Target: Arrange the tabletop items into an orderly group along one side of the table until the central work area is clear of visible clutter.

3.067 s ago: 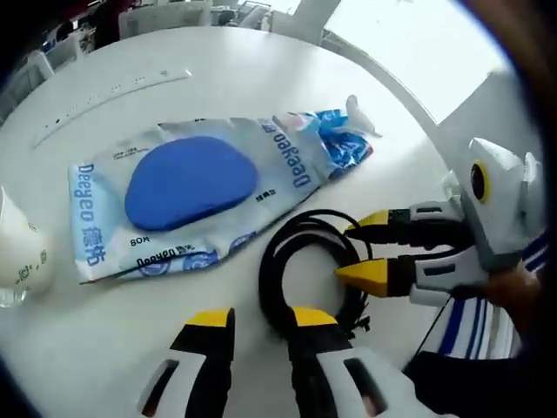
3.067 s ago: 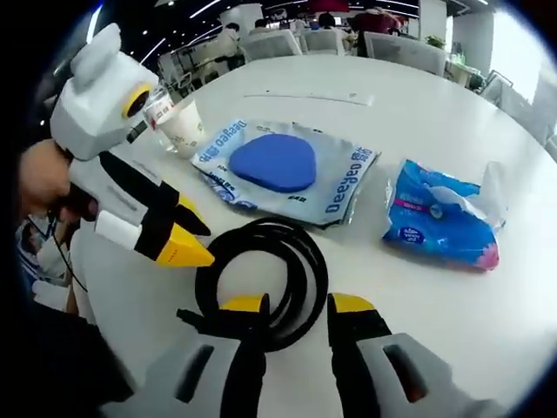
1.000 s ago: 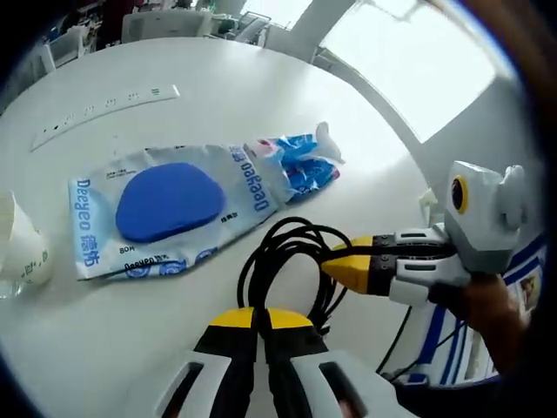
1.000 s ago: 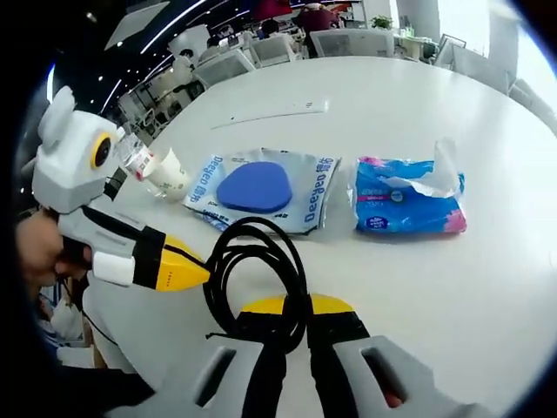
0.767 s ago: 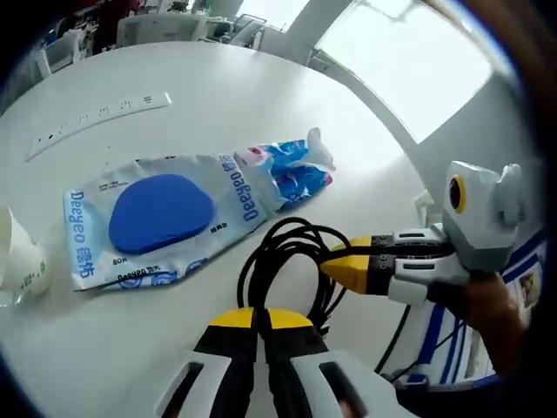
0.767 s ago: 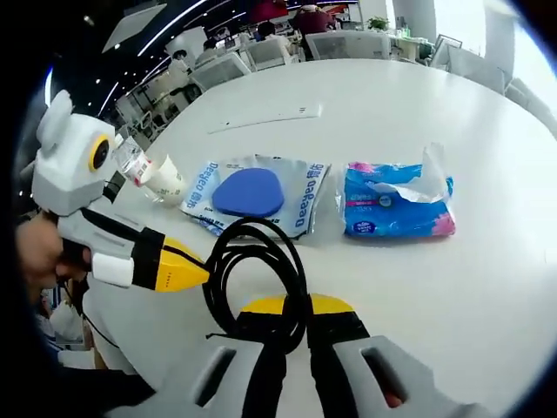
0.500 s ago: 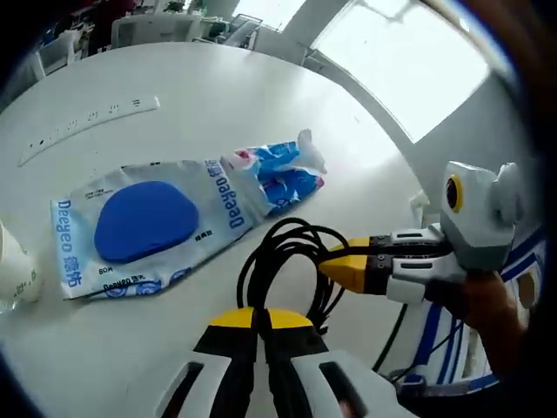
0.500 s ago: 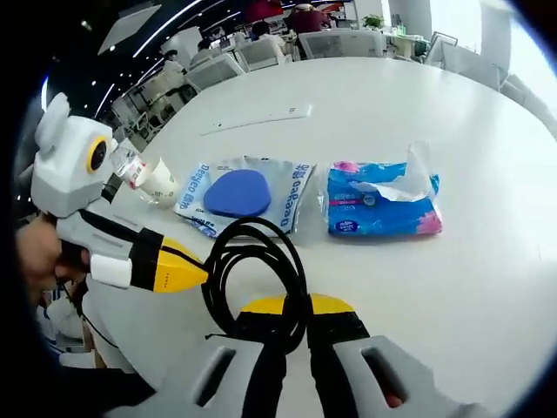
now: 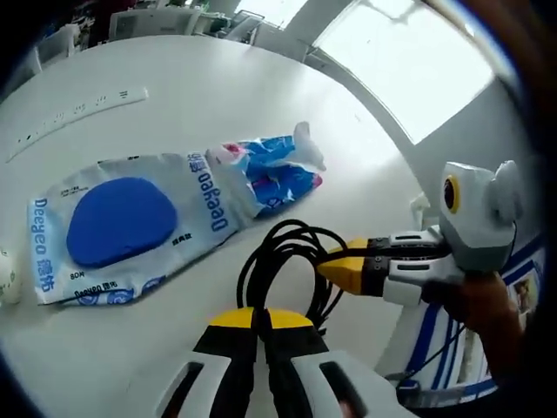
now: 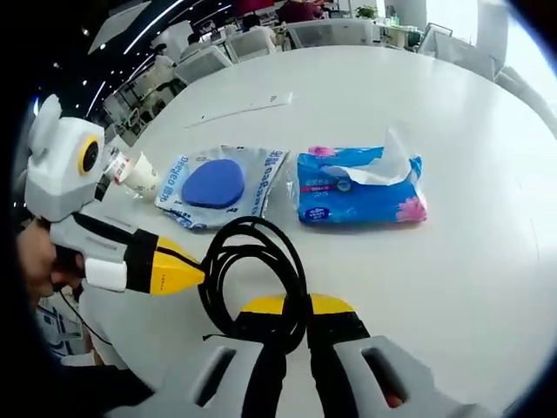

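A coiled black cable (image 9: 287,231) hangs between both grippers. My left gripper (image 9: 258,318) is shut on the coil's near side. My right gripper (image 9: 324,264) comes in from the right, shut on the coil's other side. In the right gripper view, my right gripper (image 10: 296,306) pinches the cable (image 10: 257,225) and the left gripper (image 10: 196,272) holds it from the left. On the white table (image 10: 452,261) lie a packet with a blue pad (image 9: 122,222) (image 10: 213,185) and, touching it, a blue tissue pack (image 9: 278,170) (image 10: 357,187).
A paper cup (image 10: 139,174) (image 9: 7,277) stands beyond the packet's far end. A white power strip (image 9: 74,113) (image 10: 239,109) lies further out on the table. Chairs and other tables stand beyond the table's edge. A person's hand (image 10: 35,261) holds the left gripper.
Both grippers, open around the coil three seconds ago, are shut on it. Over the last second both views have swung, and the grip on the cable is unchanged.
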Available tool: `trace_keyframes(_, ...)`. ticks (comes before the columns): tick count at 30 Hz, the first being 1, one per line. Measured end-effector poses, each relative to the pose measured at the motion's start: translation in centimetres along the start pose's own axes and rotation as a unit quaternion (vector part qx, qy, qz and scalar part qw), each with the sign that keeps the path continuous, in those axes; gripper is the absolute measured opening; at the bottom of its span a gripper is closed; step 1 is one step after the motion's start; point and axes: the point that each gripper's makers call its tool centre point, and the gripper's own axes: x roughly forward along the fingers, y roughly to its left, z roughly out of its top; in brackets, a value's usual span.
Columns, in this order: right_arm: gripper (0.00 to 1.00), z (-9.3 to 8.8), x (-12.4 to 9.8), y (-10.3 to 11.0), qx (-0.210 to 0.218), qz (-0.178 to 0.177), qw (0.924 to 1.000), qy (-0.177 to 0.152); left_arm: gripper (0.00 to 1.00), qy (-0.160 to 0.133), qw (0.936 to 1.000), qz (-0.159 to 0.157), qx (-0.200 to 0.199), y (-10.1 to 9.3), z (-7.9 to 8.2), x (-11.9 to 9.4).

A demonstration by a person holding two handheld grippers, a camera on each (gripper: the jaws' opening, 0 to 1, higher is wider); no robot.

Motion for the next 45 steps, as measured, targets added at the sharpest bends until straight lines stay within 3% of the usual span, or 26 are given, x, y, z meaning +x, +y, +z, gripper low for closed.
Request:
trace_keyframes(22, 0.06, -0.4, 2.8, -1.2, 0.013, 0.008, 0.9998, -0.011, 0.02, -0.001, 0.9997, 0.022, 0.003, 1.5, -0.1, 2.0)
trace_keyframes(27, 0.06, -0.3, 2.8, -1.1, -0.018, 0.008, 0.9996, -0.019, 0.04, -0.004, 0.9997, 0.017, 0.019, 1.4, -0.1, 1.9)
trace_keyframes(31, 0.07, 0.1, 2.6, -0.9, -0.037, 0.002, 0.9987, -0.036, 0.13, -0.011, 0.9995, 0.016, 0.025, 1.4, 0.1, 1.5)
trace_keyframes(38, 0.17, 1.1, 1.6, -0.3, -0.041, 0.008, 0.9967, -0.070, 0.24, -0.023, 0.9989, 0.010, 0.040, 1.2, 0.2, 0.7)
trace_keyframes(45, 0.33, 2.2, 0.1, 0.9, -0.055, 0.016, 0.9933, -0.101, 0.30, -0.045, 0.9976, 0.025, 0.045, 1.9, -0.3, -1.0)
